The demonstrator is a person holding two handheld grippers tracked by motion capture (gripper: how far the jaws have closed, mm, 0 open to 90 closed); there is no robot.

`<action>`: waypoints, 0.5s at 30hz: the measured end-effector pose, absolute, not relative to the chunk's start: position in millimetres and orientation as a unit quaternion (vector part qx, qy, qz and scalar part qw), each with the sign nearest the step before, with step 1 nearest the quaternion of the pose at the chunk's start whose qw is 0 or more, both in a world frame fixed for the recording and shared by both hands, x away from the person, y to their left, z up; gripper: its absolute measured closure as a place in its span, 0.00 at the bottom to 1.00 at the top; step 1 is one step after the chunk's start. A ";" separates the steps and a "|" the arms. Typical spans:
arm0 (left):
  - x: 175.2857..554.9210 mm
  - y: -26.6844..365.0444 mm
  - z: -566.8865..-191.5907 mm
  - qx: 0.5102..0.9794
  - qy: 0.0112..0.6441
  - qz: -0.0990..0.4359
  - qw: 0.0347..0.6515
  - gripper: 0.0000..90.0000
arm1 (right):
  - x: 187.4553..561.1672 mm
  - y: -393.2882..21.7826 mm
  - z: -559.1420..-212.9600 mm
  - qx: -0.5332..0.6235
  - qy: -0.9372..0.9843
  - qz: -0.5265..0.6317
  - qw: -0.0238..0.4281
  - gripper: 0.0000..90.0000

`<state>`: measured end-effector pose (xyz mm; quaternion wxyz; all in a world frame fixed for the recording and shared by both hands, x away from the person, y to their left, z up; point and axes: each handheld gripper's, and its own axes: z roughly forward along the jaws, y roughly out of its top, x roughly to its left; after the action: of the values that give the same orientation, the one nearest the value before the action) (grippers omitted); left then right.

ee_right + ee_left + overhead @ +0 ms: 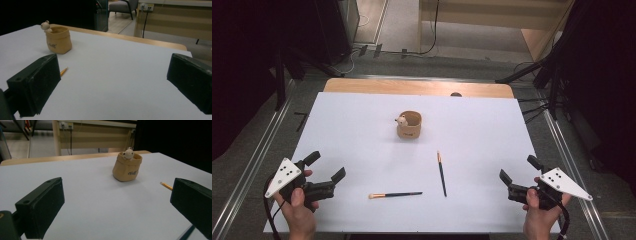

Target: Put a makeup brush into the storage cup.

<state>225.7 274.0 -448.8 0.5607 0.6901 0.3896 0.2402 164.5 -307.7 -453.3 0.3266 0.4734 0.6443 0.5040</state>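
A tan pouch-shaped cup (409, 125) with a small white animal figure on its rim stands upright near the middle of the white table (362, 130). In front of it lie two brushes with black handles: one (441, 173) runs front to back, the other (395, 194) lies sideways, bristles to the left. My left gripper (325, 166) hovers open at the front left with nothing between its fingers. At the front right, my right gripper (520, 169) is open and empty too. The cup (127, 167) and an orange brush tip (166, 186) appear between the left jaws. In the right gripper view the cup (58, 40) stands far left, with a brush tip (63, 71) beside the left jaw.
A wooden strip (417, 87) runs along the table's far edge. Metal rails (257, 155) flank the table on both sides. Black stands and cables sit on the floor behind, with wooden furniture (492, 15) beyond.
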 end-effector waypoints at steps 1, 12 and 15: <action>226.2 273.1 -448.8 0.690 0.389 0.236 0.562 0.00 | 164.3 -306.6 -453.0 0.474 0.646 0.502 0.326 0.00; 228.6 258.2 -449.6 0.703 0.372 0.225 0.563 0.00 | 169.1 -300.4 -446.4 0.480 0.650 0.490 0.326 0.00; 228.4 257.3 -449.2 0.703 0.373 0.222 0.564 0.00 | 170.8 -296.7 -446.9 0.478 0.655 0.487 0.325 0.00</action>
<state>228.4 257.3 -449.2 0.5638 0.7027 0.3727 0.2224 170.8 -296.7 -446.9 0.3250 0.4783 0.6546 0.4870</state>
